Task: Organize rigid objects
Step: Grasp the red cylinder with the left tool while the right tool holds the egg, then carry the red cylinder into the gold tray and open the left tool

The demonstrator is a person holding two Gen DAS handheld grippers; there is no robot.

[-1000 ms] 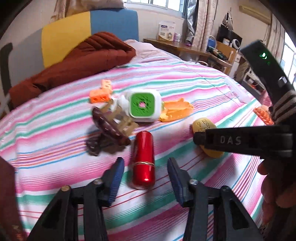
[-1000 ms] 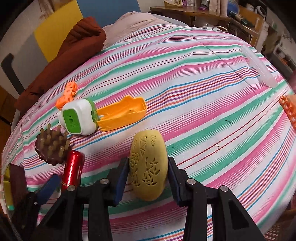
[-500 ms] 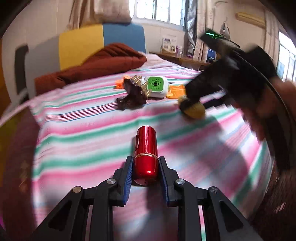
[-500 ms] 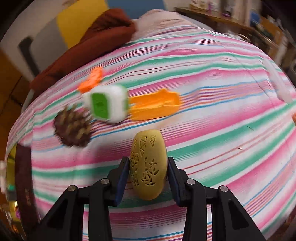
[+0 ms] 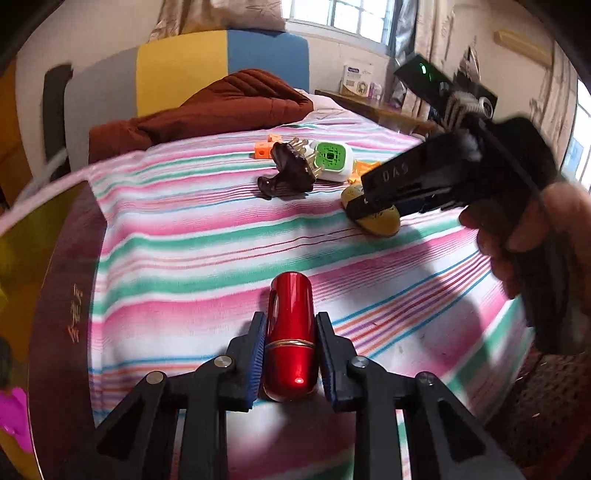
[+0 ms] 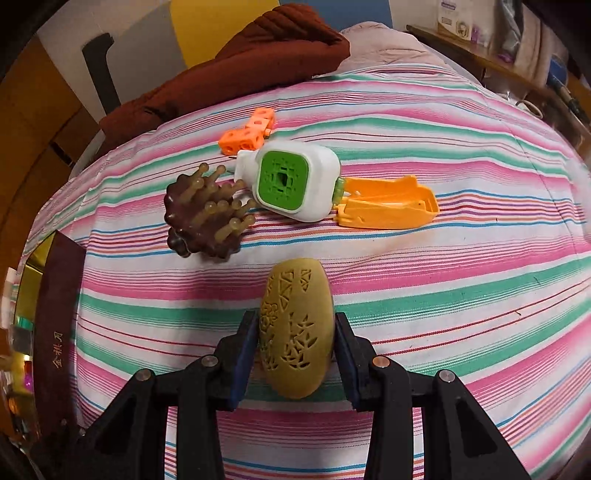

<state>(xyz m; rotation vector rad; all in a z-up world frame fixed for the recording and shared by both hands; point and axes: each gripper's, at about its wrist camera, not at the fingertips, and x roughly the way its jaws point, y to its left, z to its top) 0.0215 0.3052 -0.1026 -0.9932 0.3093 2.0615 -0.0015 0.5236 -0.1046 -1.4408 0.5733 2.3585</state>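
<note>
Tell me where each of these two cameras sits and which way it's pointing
Left wrist: on the left gripper, looking forward along its fingers over the striped bedspread toward the headboard; it holds the red tube. The right gripper and right hand show too.
Right wrist: on the right gripper, looking down the bed at the toys; its fingers hold the yellow carved oval.
Shared: yellow carved oval, brown massage brush, green-and-white box.

place: home bedroom | cues: striped bedspread (image 6: 443, 110), brown quilt (image 5: 229, 103) (bunched), curtained window (image 5: 332, 14)
</note>
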